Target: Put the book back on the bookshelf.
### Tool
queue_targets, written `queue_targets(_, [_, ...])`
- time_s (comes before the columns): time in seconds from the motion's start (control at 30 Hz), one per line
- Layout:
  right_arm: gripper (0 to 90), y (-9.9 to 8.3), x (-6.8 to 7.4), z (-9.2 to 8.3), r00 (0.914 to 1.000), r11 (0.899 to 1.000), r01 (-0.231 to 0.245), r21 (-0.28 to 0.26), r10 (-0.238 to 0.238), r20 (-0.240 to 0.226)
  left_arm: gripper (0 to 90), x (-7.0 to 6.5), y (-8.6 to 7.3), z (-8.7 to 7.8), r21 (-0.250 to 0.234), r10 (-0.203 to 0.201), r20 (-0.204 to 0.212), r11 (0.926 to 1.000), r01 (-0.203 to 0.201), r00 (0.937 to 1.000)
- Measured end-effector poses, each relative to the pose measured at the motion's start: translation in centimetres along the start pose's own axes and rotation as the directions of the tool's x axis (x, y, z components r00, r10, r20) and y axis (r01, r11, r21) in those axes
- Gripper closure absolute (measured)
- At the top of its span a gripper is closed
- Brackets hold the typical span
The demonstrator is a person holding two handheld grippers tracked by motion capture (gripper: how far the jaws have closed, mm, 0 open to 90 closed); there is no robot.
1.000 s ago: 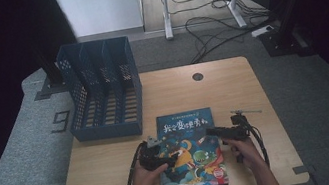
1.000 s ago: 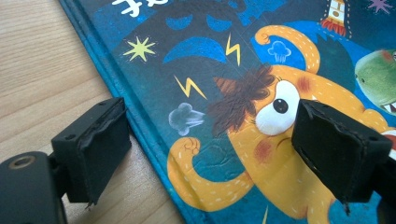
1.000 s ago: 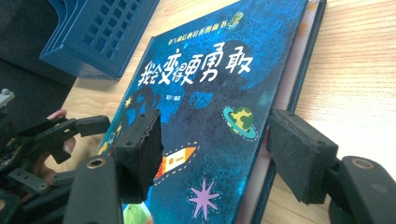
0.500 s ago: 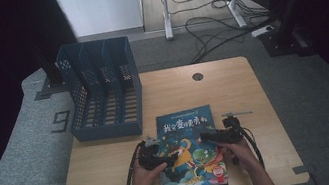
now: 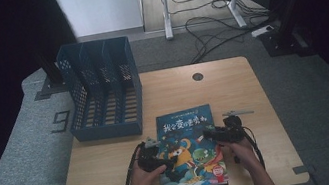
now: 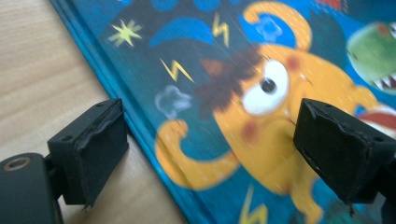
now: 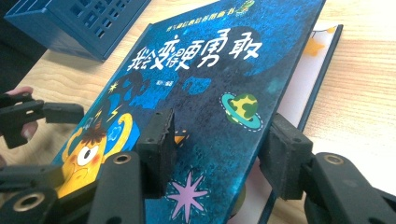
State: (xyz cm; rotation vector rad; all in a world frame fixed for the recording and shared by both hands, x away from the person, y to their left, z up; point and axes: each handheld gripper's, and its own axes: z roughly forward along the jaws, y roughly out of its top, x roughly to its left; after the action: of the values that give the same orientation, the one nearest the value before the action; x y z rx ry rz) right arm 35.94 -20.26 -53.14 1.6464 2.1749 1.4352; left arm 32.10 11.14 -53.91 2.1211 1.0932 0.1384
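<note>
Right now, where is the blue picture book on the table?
In the high view, the picture book lies flat at the table's near edge, between both grippers, just right of the blue file rack.

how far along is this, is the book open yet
Barely begun. The book lies flat on the table. In hand: the right gripper, its jaws just closing, straddles the front cover's raised edge, pages showing beneath, while the open left gripper sits over the spine edge. Left: swinging the cover fully open.

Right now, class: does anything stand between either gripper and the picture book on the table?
Nothing visible does. The left gripper straddles the picture book at its left edge, jaws open. The right gripper has the lifted front cover's edge between its jaws, which have just been closing.
</note>
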Motion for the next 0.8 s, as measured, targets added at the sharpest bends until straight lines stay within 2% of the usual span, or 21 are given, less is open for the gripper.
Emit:
queue_targets(0.13, [49.1, 0.2, 0.0, -0.1, 1.0, 1.0, -0.003, 0.003, 0.003, -0.008, 9.9, -1.0, -0.7, -0.9, 0.026, 0.064, -0.011, 0.9976, -0.064, 0.9979])
queue_targets(0.2, [49.2, 0.2, 0.0, -0.1, 1.0, 1.0, -0.002, 0.003, 0.002, -0.006, 9.9, -1.2, -1.1, -1.4, 0.041, 0.081, -0.012, 0.9959, -0.08, 0.9966])
queue_targets(0.47, [50.6, 0.8, 0.5, -0.4, 0.9999, 1.0, 0.0, 0.009, 0.0, 0.011, 9.6, -1.1, -2.7, -2.7, 0.057, 0.091, 0.003, 0.9942, -0.091, 0.9959])
queue_targets(0.8, [53.3, 2.2, 1.8, -0.8, 0.9987, 0.999, 0.035, 0.025, -0.036, 0.035, 9.1, -2.5, -4.6, -4.2, 0.057, 0.134, 0.025, 0.9892, -0.135, 0.9907])
